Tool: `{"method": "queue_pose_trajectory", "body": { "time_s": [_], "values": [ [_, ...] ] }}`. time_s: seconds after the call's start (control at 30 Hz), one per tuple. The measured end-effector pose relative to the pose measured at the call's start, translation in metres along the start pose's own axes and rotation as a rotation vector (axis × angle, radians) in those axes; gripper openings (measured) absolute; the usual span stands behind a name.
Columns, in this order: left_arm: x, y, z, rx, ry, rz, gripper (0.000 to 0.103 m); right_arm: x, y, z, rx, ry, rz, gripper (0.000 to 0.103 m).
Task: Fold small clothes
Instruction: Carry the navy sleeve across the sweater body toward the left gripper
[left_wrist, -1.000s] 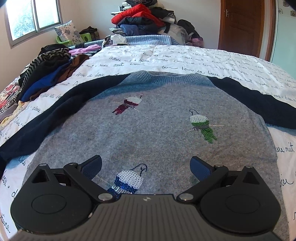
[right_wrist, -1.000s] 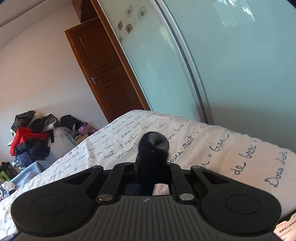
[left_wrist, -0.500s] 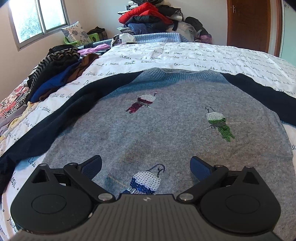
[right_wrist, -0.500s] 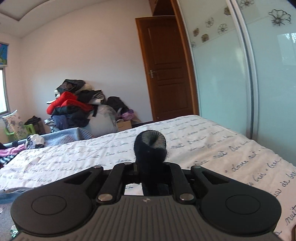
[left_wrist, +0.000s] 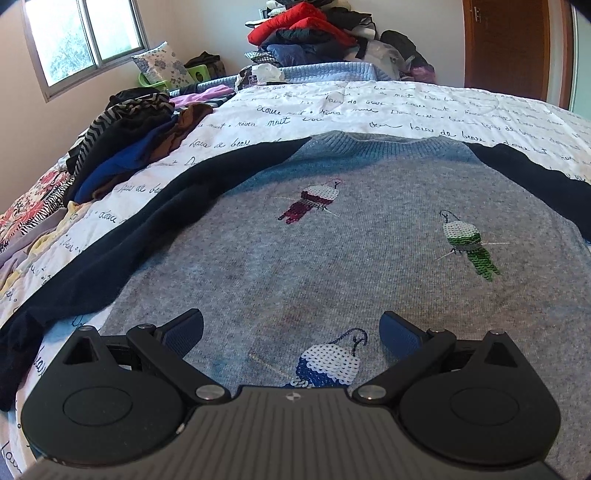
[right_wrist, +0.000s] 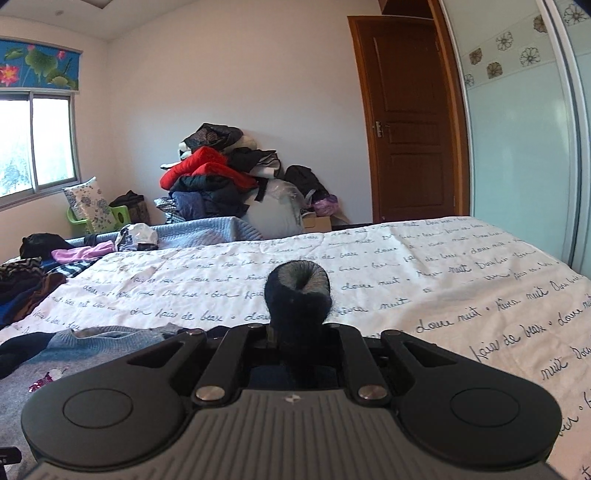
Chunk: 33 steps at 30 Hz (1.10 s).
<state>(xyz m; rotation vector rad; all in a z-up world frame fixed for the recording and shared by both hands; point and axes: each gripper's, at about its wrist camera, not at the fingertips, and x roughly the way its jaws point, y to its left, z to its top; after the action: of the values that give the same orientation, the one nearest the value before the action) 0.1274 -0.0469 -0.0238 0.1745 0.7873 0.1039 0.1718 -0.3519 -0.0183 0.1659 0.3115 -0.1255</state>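
1. Sweater (left_wrist: 332, 258): grey fuzzy matt knit, navy sleeves, glossy sequin birds.
2. Bedspread (right_wrist: 406, 266): white matt cloth, creased.
3. Left gripper (left_wrist: 291, 328): matt black plastic, ribbed grey housing, shiny metal pivots.
4. Door (right_wrist: 406, 122): glossy brown wood.

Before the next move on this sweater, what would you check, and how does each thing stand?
1. Right gripper shut on the dark sleeve cuff: ok.
2. Left gripper open, nothing between its fingers: ok.
3. Sweater body lying flat on the bedspread: ok.
4. Left sleeve spread out, not bunched: ok.
5. Clothes pile apart from the sweater: ok.
6. How much sleeve trails behind the right gripper: cannot tell.
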Motion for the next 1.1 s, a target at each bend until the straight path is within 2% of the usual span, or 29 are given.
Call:
{"method": "queue_pose_trajectory", "body": {
  "time_s": [0.23,0.5,0.77,1.1],
  "values": [
    [0.001,0.018,0.000,-0.011,-0.008,0.016,0.100,0.014,0.047,0.006,-0.036,0.014,0.084,0.010],
    [0.001,0.046,-0.002,-0.055,-0.004,0.025,0.100,0.041,0.115,0.006,-0.139,0.070,0.181,0.010],
    [-0.003,0.074,-0.005,-0.090,-0.007,0.050,0.100,0.060,0.194,-0.006,-0.286,0.105,0.278,0.010],
    [-0.001,0.102,-0.013,-0.135,0.009,0.076,0.100,0.075,0.265,-0.030,-0.385,0.155,0.364,0.010]
  ]
}}
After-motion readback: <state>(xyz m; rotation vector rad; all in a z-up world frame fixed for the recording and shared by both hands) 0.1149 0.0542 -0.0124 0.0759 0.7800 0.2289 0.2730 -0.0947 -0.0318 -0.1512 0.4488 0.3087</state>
